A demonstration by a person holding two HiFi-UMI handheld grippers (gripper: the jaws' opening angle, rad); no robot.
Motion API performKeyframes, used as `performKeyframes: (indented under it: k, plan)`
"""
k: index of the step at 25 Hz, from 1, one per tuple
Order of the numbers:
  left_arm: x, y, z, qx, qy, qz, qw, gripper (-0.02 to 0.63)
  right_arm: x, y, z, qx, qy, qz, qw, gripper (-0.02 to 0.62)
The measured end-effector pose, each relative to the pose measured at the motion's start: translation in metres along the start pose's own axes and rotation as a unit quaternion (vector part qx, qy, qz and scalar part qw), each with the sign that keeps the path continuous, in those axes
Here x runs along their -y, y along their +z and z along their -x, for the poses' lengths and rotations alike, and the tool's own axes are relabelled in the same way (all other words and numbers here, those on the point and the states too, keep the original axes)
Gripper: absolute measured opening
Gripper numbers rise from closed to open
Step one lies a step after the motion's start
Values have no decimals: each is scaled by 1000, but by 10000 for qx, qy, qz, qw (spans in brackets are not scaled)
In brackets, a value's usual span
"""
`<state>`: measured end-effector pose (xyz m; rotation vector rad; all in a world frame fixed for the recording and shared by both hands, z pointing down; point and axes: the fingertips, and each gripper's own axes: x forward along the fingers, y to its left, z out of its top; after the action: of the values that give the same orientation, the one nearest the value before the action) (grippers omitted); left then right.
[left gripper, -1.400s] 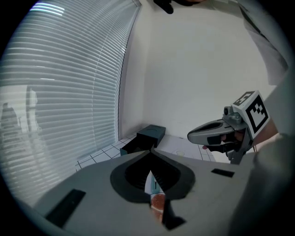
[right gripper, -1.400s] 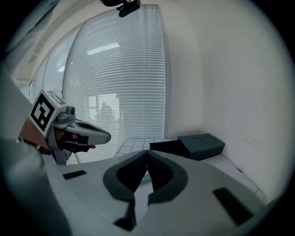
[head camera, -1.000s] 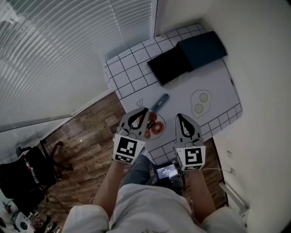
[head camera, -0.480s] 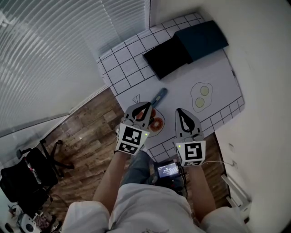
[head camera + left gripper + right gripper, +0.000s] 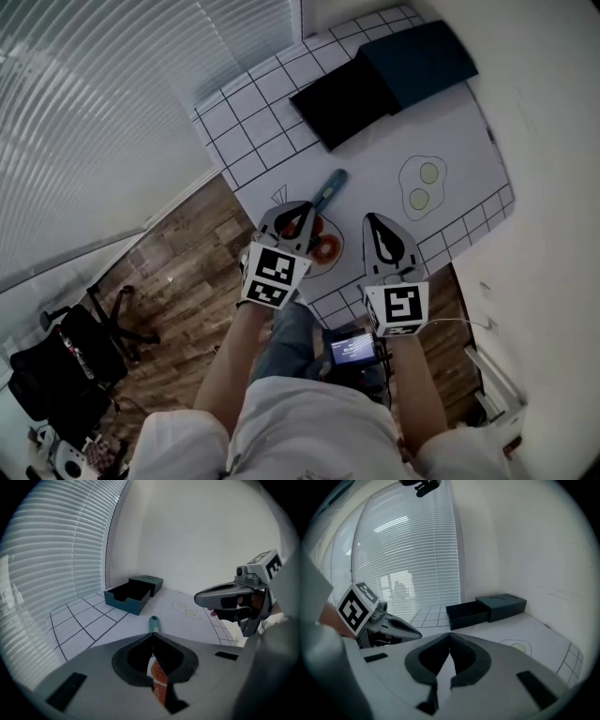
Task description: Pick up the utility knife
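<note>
Your left gripper (image 5: 302,212) has dropped toward the table since the earlier frame, and your right gripper (image 5: 373,223) has sunk a little. Both have their jaws pressed together, gripping nothing. The teal-handled utility knife (image 5: 329,189) lies on the white grid-lined mat (image 5: 281,112), just beyond the left tips, with only printed mat between. One dark blue box (image 5: 417,61) sits farther back, its black tray (image 5: 342,98) slid out. One knife, two grippers.
</note>
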<state>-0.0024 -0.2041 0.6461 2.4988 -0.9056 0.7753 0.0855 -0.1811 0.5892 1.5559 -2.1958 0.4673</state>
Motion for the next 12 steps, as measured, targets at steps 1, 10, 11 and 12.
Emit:
performKeyframes:
  k: [1, 10, 11, 12]
  plan:
    - [1, -3, -3, -68, -58, 48, 9999, 8, 0, -2, 0, -6, -1, -41, 10000, 6]
    - [2, -5, -19, -257, -263, 224, 9991, 65, 6, -22, 3, -162, -45, -234, 9996, 6]
    - [3, -7, -20, -316, -313, 299, 9986, 98, 6, -24, 3, -177, -54, -249, 9995, 6]
    - [2, -10, -22, -387, -342, 349, 9981, 112, 7, -24, 3, -188, -61, -260, 9995, 6]
